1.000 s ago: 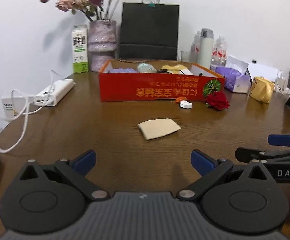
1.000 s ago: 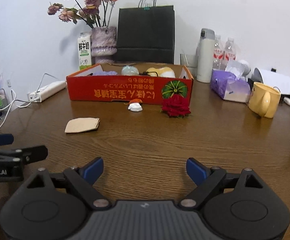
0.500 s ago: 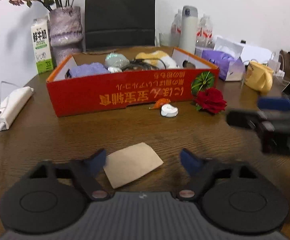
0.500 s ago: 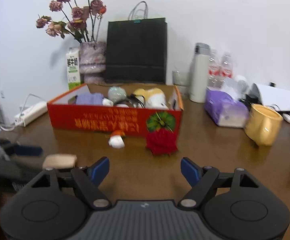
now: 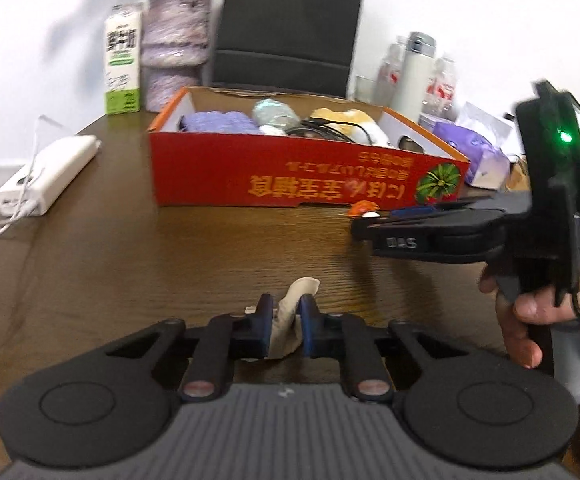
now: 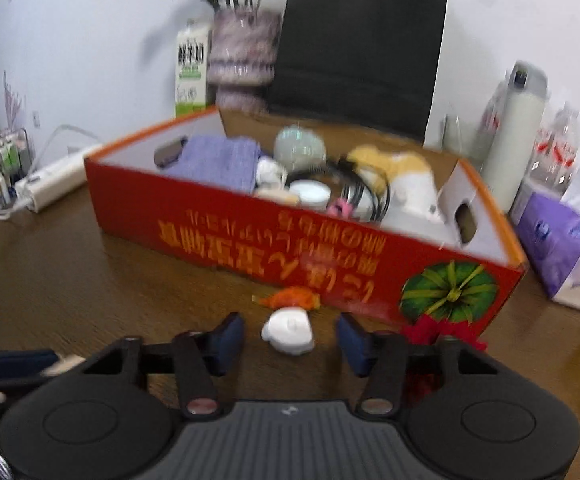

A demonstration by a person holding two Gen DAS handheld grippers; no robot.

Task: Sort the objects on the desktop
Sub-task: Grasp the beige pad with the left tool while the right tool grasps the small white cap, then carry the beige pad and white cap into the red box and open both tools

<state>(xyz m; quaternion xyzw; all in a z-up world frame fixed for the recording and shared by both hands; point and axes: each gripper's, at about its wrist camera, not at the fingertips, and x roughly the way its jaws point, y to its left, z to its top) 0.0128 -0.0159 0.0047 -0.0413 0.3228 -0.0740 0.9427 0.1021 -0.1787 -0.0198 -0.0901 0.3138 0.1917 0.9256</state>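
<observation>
My left gripper (image 5: 286, 322) is closing, and its blue pads pinch a beige cloth piece (image 5: 296, 300) that stands crumpled up off the wooden table (image 5: 130, 272). My right gripper (image 6: 290, 340) is also closing, with a small white object (image 6: 289, 330) between its fingers (image 6: 228, 338); a gap shows on both sides of it. An orange item (image 6: 292, 298) lies just beyond it, against the red cardboard box (image 6: 218, 232). A red rose (image 6: 442, 330) is partly hidden behind the right finger. In the left wrist view the right gripper (image 5: 374, 224) reaches toward the box, held by a hand (image 5: 530, 320).
The box (image 5: 290, 184) holds a purple cloth, a pale ball, cables and a plush toy. Behind it stand a milk carton (image 5: 122, 60), a vase (image 5: 174, 40), a black bag (image 5: 290, 28) and a thermos (image 6: 518, 132). A power strip (image 5: 46, 176) lies left, a purple tissue pack (image 6: 562, 248) right.
Both grippers moved forward toward the box. The left jaws narrowed onto the flat beige piece and bunched it up. The right jaws narrowed around the white object.
</observation>
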